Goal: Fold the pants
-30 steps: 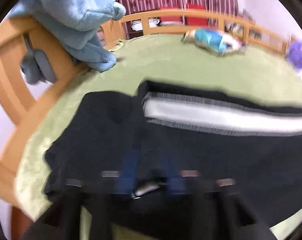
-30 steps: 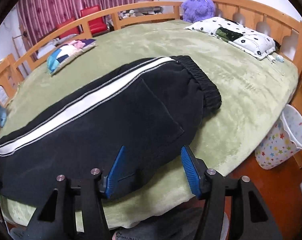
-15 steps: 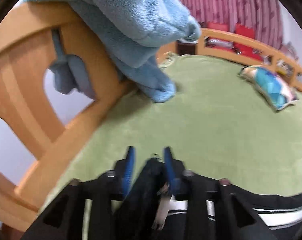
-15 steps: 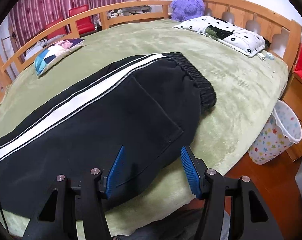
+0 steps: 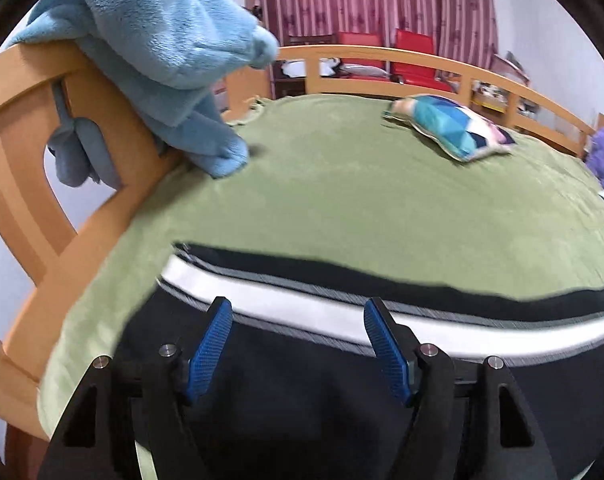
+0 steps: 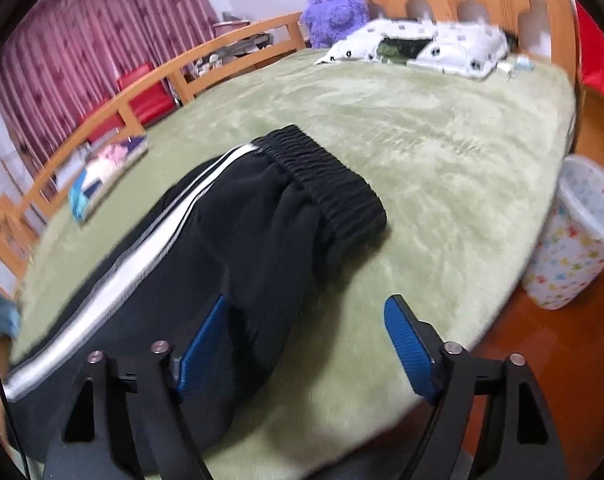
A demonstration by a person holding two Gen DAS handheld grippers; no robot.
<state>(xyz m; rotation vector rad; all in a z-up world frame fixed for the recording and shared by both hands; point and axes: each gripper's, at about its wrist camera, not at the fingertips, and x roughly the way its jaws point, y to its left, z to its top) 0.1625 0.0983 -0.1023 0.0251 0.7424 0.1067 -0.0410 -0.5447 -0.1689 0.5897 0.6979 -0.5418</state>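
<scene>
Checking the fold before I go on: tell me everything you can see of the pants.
The pants are black, soft knit, with a white side stripe edged in grey. They lie flat on the green blanket, legs together, the ribbed elastic waistband toward the pillow end. Both grippers hover open over them, left gripper and right gripper, gripping nothing.

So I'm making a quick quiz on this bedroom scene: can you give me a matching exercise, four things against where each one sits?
Things:
1. blue fleece blanket
2. purple plush toy
3. star-patterned bin
4. black pants

Places:
a. on the floor beside the bed
b. draped over the wooden bed rail
c. spread flat on the green bed cover
d. by the headboard, next to the white pillow

Pairs: 1-b, 2-d, 3-a, 4-c
</scene>
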